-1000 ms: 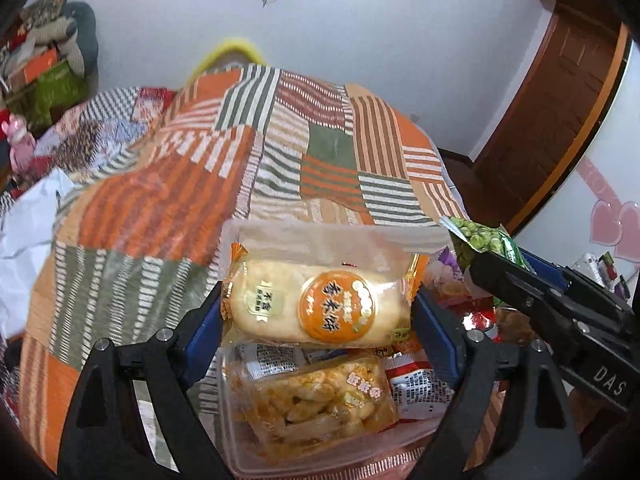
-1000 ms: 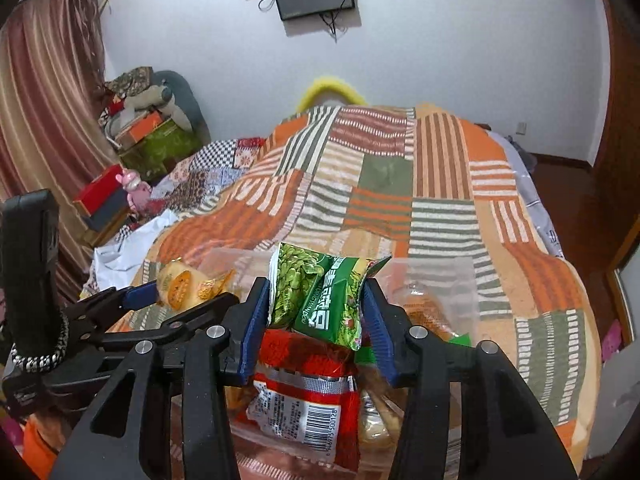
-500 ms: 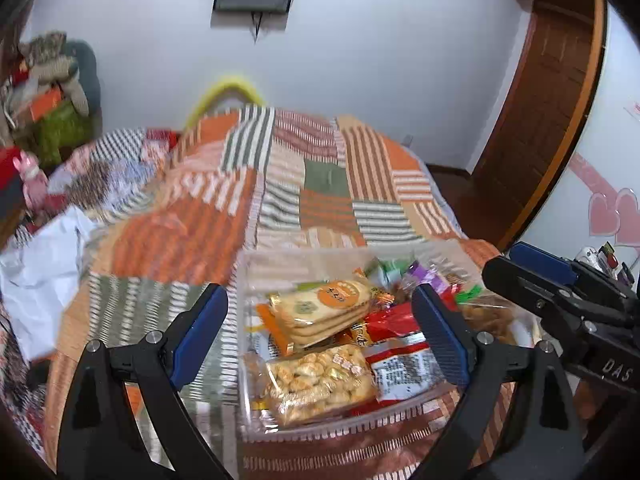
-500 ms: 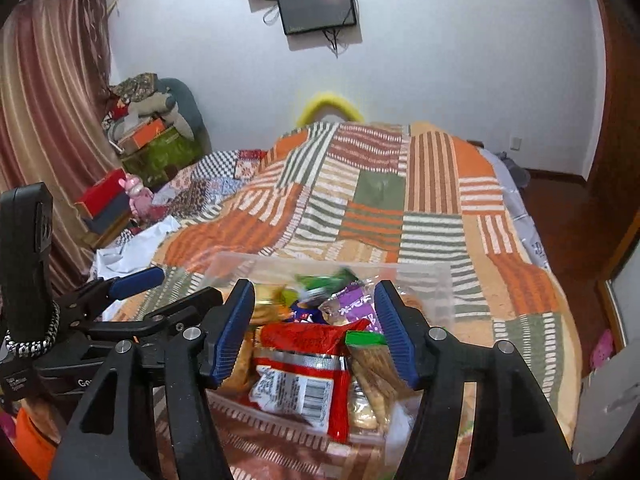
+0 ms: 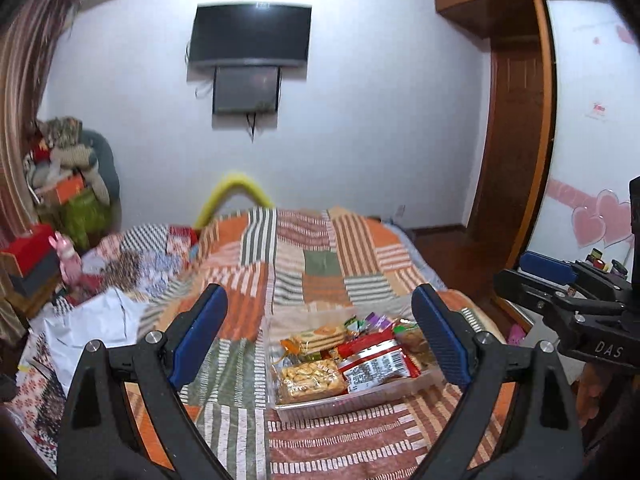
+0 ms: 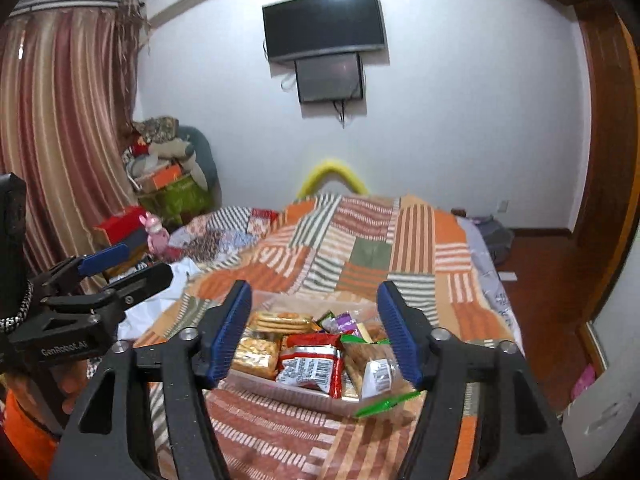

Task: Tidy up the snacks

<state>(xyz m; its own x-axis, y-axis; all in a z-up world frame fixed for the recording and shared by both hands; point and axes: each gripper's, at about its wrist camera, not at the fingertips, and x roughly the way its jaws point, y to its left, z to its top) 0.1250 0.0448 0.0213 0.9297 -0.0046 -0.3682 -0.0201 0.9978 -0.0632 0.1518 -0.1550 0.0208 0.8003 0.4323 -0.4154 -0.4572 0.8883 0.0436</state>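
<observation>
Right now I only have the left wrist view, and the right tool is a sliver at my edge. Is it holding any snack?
Observer: No. In the right wrist view the right tool is open with nothing between its fingers, and the snack tray lies ahead of it.
Operator: My own finger hides the tray's right end. What lies there?
Observer: A clear bag with a white label, beside the red packet.
Operator: Anything hanging out of the tray?
Observer: A green wrapper sticks out past its near right corner.
</observation>
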